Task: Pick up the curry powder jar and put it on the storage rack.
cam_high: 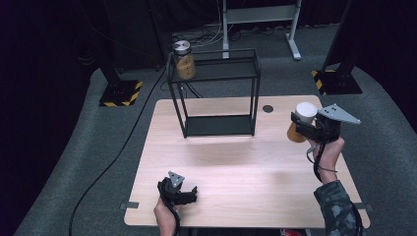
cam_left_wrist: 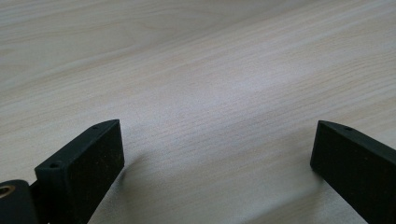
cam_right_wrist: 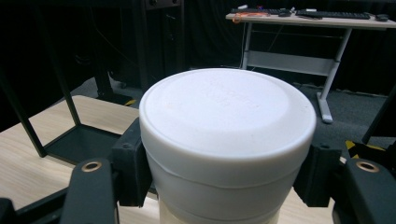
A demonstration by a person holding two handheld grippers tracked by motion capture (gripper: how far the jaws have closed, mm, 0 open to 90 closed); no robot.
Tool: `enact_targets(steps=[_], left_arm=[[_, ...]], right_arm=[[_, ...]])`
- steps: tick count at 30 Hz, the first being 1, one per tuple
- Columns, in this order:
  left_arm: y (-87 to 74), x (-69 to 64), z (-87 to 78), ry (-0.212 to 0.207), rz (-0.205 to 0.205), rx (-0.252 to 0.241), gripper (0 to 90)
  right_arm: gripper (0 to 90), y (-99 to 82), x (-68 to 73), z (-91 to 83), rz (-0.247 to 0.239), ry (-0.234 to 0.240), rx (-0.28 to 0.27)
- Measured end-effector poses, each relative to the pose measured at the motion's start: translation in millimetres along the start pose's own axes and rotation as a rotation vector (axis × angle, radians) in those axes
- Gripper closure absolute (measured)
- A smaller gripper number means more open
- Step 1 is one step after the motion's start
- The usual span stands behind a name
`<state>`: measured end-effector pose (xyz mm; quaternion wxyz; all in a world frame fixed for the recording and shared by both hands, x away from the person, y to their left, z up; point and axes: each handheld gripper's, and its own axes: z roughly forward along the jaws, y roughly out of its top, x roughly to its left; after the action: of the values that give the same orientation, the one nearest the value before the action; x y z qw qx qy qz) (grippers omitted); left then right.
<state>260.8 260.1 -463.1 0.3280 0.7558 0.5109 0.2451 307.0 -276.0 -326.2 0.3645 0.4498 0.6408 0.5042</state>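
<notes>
Black shelf rack (cam_high: 215, 93) beyond white-lidded jar (cam_high: 301, 122)

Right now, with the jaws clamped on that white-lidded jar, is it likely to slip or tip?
The white-lidded jar is probably rigid. Its smooth round lid could twist in the right gripper. Held by the top, the tan body likely hangs steady.

White-lidded jar (cam_high: 301, 121) up off the surface at right; silver-lidded jar (cam_high: 184, 61) upright on the shelf's (cam_high: 215, 71) top-left corner.
</notes>
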Motion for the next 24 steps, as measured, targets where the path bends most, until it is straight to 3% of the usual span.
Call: enact_targets(steps=[24], left_arm=[[0.2,0.7,0.1,-0.001,-0.003,0.001,2.5]], right_arm=[[32.8,35.6,13.0,19.5,-0.039,0.055,0.003]])
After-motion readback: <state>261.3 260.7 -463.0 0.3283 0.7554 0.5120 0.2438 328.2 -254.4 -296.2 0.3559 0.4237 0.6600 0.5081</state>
